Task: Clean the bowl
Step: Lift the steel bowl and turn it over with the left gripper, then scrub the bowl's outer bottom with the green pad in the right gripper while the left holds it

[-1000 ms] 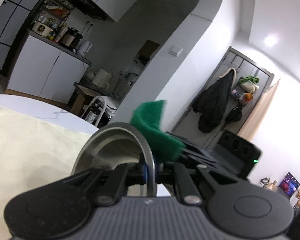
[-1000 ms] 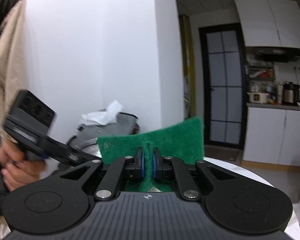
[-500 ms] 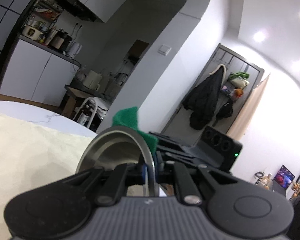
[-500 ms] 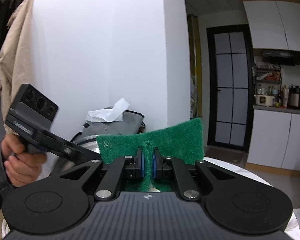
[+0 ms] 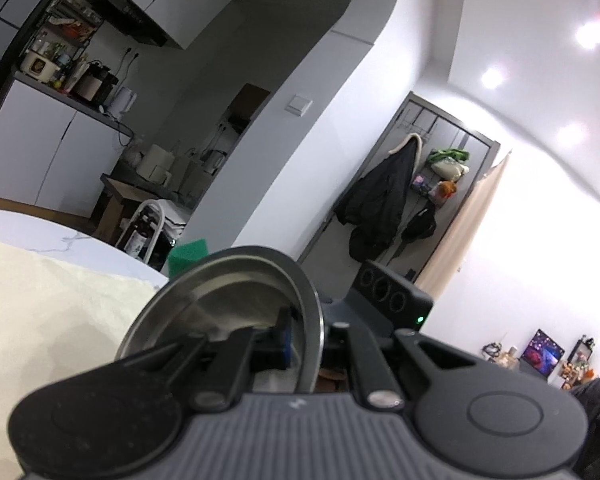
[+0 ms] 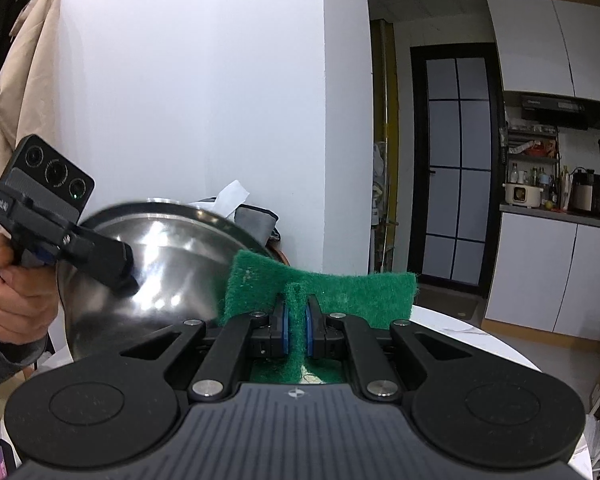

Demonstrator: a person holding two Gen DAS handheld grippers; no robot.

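A steel bowl (image 5: 236,300) is tilted on its side above the table, its hollow facing the left wrist camera. My left gripper (image 5: 304,340) is shut on its rim, one finger inside and one outside. In the right wrist view the bowl (image 6: 168,264) shows its shiny side, with the left gripper (image 6: 116,268) and a hand (image 6: 12,292) at its left. My right gripper (image 6: 296,328) is shut on a green scouring pad (image 6: 340,292). The pad's left end lies against the bowl's right edge. Only one corner of the pad (image 5: 188,258) shows behind the bowl in the left wrist view.
A cream cloth (image 5: 40,300) covers part of the white round table (image 6: 480,340) below. A grey bag with tissue (image 6: 256,216) sits behind the bowl by the white pillar. Kitchen cabinets (image 6: 548,276) and a dark door stand further back.
The scouring pad has slid from the rim's right across behind the bowl, so only a corner shows at its left. In the right wrist view the bowl has come up into fuller view.
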